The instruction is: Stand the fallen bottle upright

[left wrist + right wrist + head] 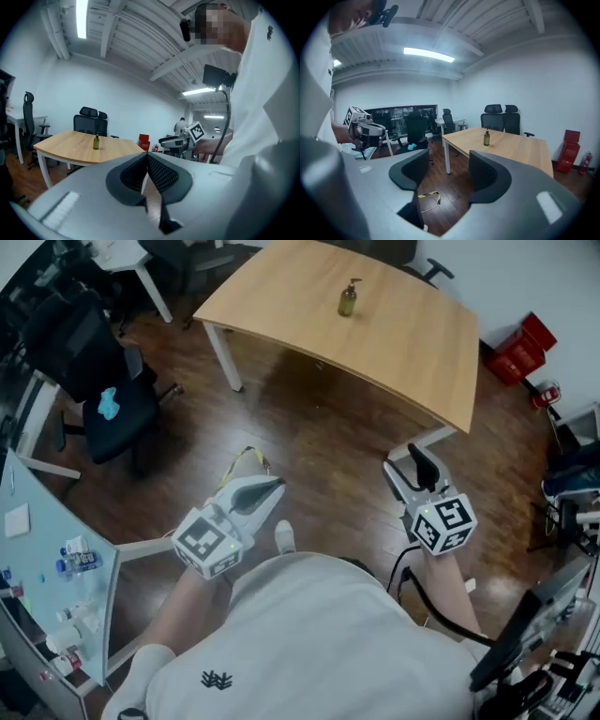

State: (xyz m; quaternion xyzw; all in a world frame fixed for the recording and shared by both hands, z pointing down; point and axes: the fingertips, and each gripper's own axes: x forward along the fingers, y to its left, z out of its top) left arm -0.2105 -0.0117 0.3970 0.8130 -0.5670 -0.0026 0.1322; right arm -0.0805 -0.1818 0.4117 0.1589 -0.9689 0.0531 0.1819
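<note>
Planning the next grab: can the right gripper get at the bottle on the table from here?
Probably not yet: the bottle stands on the table, far beyond the right gripper. Nothing stands in between.

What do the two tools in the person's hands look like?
The left tool and right tool are smooth light grey shells with black ribbed pads. Each carries a white cube printed with black square markers. A black cable curls away from the right one. The person wears a white shirt with a small dark logo.
</note>
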